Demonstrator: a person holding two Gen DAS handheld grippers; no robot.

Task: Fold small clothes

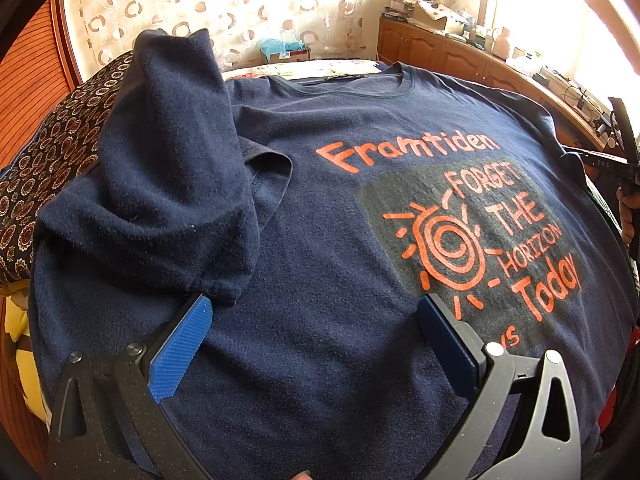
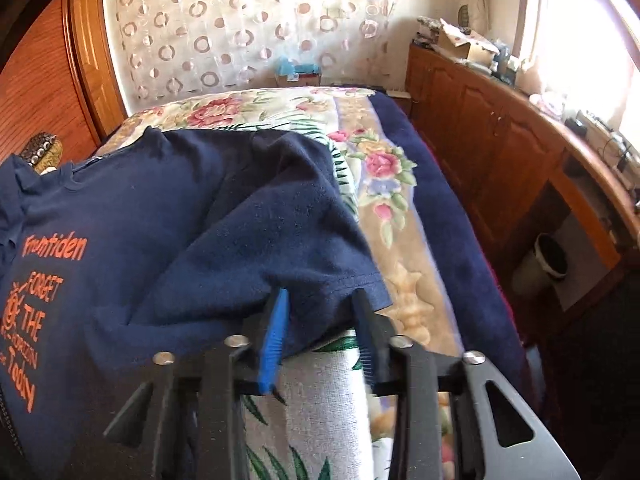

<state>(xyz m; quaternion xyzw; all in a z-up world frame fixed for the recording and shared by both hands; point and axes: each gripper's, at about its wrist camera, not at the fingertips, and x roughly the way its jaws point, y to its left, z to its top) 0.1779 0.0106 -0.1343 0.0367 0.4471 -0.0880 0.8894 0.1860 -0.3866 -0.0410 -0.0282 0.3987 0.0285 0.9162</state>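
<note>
Navy T-shirt point(image 1: 340, 208) spread on the floral bedspread point(image 2: 404, 216), both sleeves being folded in

Left gripper point(image 1: 316, 312) hovers released above the shirt; right gripper point(image 2: 320, 300) has its sleeve hem point(image 2: 344, 280) between the fingers (contact blurred, grip uncertain); the lower hem is cut off

T-shirt point(image 1: 340, 208) flat on bedspread point(image 2: 400, 208); cabinet point(image 2: 500, 140) right of bed.

A bed point(image 2: 404, 240) carries everything — its floral bedspread point(image 2: 248, 112) has a tan band and a dark blue border along the right side. A navy T-shirt point(image 1: 320, 240) with orange print lies spread on it, one sleeve point(image 1: 168, 184) folded over the chest.
</note>
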